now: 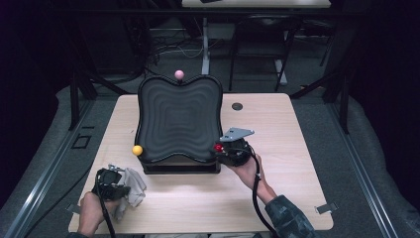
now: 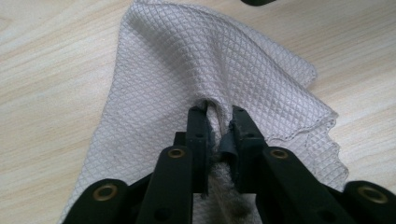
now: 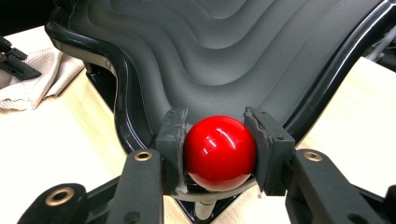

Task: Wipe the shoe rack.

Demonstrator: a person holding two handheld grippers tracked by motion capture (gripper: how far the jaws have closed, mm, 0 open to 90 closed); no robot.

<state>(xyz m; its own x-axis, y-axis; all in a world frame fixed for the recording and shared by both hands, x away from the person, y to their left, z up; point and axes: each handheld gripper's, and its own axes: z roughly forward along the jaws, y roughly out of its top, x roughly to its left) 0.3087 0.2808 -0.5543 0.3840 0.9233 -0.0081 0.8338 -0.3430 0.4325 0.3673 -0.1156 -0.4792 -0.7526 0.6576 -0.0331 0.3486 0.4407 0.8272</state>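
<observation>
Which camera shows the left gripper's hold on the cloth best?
The left gripper view: the cloth is pinched between the left gripper's jaws, weave sharp. The high view shows it small, bunched beside that gripper. The right gripper view catches a corner of it at its left edge.

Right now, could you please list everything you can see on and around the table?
Table: one, light wood, centre of the high view.
Tilted tray: one, black with wavy ridges, on a stand mid-table.
Red ball: one, at the tray's near right corner, clamped between the right jaws.
Yellow ball: one, at the tray's near left corner.
Pink ball: one, at the tray's far edge.
Cloth: one, pale grey, near left of table, pinched by the left jaws.
Round cap: one, dark, right of tray.
Left gripper: black, shut on cloth.
Right gripper: black, shut on red ball.
</observation>
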